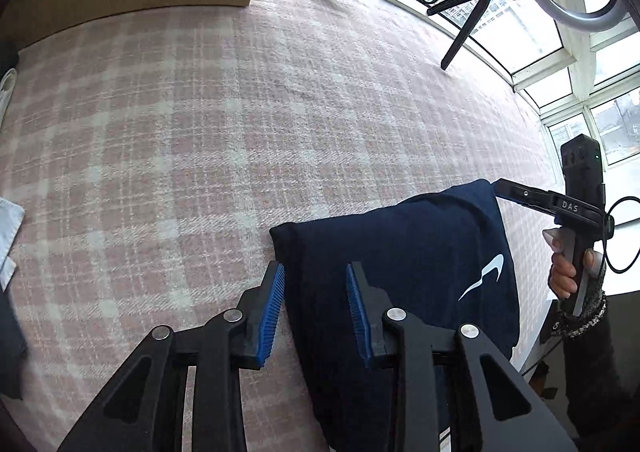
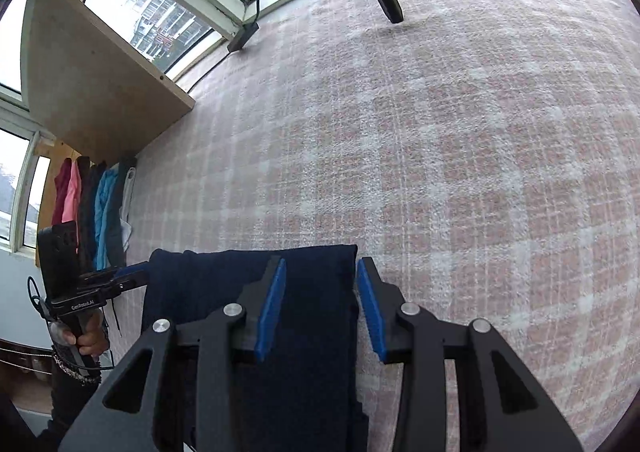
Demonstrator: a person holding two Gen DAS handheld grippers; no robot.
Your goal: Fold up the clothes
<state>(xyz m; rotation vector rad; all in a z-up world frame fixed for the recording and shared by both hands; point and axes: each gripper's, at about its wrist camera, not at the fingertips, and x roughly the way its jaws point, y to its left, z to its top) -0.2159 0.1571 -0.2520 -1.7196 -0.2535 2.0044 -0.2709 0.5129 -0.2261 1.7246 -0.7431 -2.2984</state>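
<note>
Under both open grippers, navy garment (image 1: 400, 252) runs off-frame below

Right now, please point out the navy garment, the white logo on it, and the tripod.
navy garment (image 1: 400, 244), left wrist view, upper panel.
white logo (image 1: 486, 277), left wrist view, curved stroke.
tripod (image 1: 460, 40), left wrist view, front leg.

The navy garment (image 1: 400, 252), folded to a narrow oblong with a white swoosh-like logo (image 1: 482, 282) on its upper face, lies flat on the pink-and-white checked cover (image 1: 200, 132), near its front edge.
</note>
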